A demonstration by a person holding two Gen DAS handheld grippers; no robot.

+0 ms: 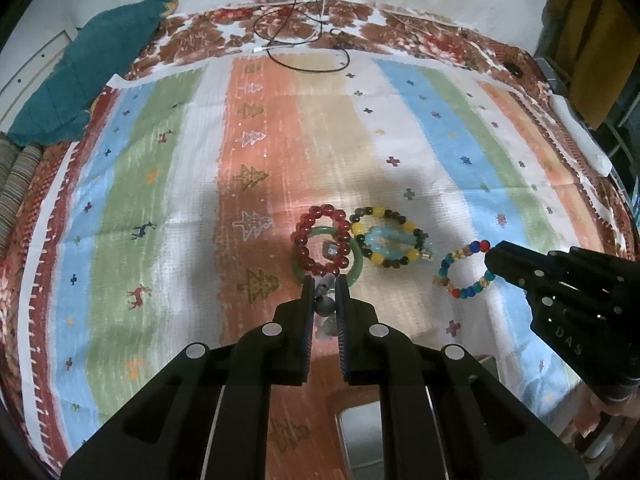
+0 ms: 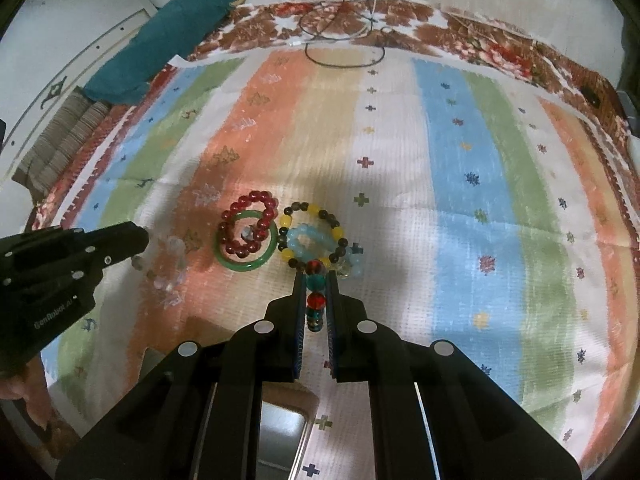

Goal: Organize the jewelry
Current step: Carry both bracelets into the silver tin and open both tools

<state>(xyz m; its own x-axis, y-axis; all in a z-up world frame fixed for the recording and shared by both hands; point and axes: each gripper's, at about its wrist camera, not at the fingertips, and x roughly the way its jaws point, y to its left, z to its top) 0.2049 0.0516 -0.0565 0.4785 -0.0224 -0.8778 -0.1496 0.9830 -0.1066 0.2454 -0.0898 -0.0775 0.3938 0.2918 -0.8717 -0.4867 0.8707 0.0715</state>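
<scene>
A red bead bracelet (image 1: 322, 240) lies over a green bangle (image 1: 357, 265) on the striped cloth; both show in the right wrist view (image 2: 250, 224) (image 2: 244, 266). Beside them a yellow-and-dark bead bracelet (image 1: 386, 236) rings a pale blue bracelet (image 1: 386, 245). My left gripper (image 1: 325, 286) is shut on a clear bead bracelet (image 1: 325, 304), which hangs blurred in the right wrist view (image 2: 170, 268). My right gripper (image 2: 316, 280) is shut on a multicolour bead bracelet (image 2: 315, 292), seen as a full ring in the left wrist view (image 1: 466, 270).
A teal cushion (image 1: 86, 68) lies at the far left corner. A black cable (image 1: 308, 36) loops at the far edge. A metal tin (image 2: 280, 436) sits under the grippers at the near edge. A white object (image 1: 580, 136) lies at the right edge.
</scene>
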